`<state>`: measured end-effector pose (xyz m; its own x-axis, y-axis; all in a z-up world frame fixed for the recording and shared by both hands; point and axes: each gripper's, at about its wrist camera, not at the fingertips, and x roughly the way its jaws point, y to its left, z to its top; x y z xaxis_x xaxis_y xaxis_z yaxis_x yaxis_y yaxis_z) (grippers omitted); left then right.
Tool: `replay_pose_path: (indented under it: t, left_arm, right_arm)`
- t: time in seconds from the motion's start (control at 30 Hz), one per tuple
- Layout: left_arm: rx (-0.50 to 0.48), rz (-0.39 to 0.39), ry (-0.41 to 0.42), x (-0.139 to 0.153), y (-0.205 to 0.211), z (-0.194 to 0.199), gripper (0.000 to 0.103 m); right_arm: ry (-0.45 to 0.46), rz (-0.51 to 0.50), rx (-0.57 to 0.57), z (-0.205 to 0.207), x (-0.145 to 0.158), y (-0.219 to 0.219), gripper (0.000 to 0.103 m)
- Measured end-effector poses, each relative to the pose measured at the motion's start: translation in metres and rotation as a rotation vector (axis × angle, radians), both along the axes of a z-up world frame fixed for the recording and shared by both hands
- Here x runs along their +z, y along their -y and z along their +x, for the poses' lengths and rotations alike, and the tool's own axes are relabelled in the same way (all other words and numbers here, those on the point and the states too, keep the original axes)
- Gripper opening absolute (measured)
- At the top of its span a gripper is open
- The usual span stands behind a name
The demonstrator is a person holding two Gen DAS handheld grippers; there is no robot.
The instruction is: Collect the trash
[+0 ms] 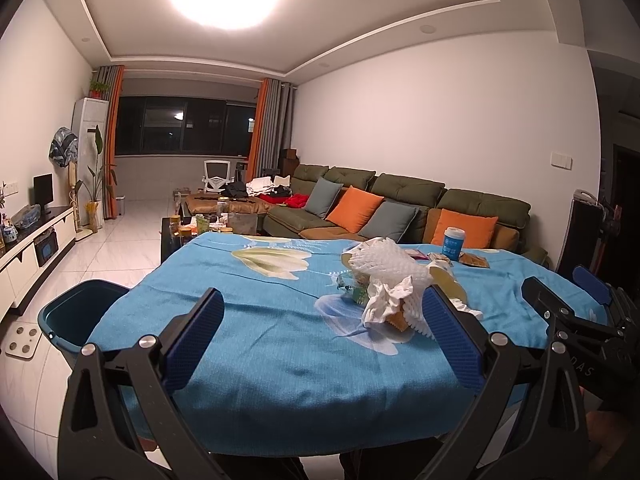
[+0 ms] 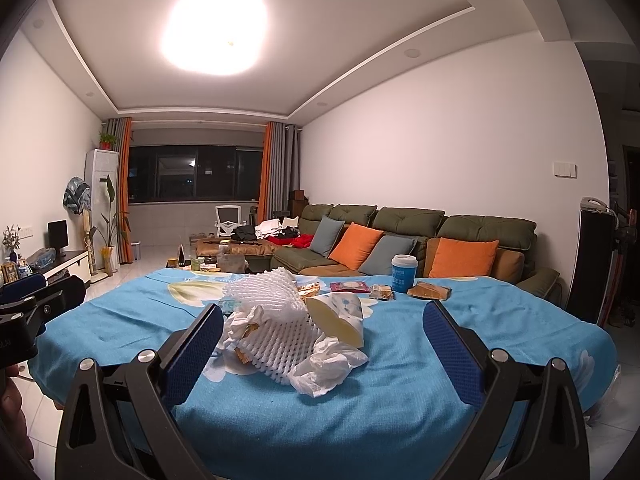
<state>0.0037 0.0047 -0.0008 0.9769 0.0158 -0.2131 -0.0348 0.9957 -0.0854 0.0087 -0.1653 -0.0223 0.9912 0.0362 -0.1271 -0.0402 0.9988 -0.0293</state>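
A heap of trash lies mid-table: white foam fruit net [image 1: 380, 264] [image 2: 276, 336], crumpled tissue [image 1: 388, 300] [image 2: 328, 364] and a tipped paper cup [image 1: 448, 280] [image 2: 340, 316]. Farther back stand a blue cup [image 1: 453, 243] [image 2: 404, 274] and flat snack wrappers [image 1: 474, 260] [image 2: 430, 290]. My left gripper [image 1: 324, 320] is open at the table's near edge, the heap just ahead of its right finger. My right gripper [image 2: 324, 340] is open too, with the heap in front of its wide gap, nothing gripped. A teal bin [image 1: 76, 312] stands on the floor off the table's left edge.
The table wears a blue flowered cloth [image 1: 280, 360] [image 2: 360, 420]. Behind it are a green sofa [image 2: 400, 224] with orange and grey cushions, and a cluttered coffee table [image 1: 208, 220]. A white scale [image 1: 24, 340] lies on the tiled floor beside the bin.
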Motion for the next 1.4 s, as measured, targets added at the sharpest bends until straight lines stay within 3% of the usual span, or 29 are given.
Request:
replay_pose_path:
  t: [1.4]
  left_arm:
    - [-0.01, -0.031, -0.019, -0.001, -0.0033, 0.0028, 0.098]
  right_arm:
    - [-0.033, 0.009, 0.007, 0.0056, 0.0005, 0.001, 0.096]
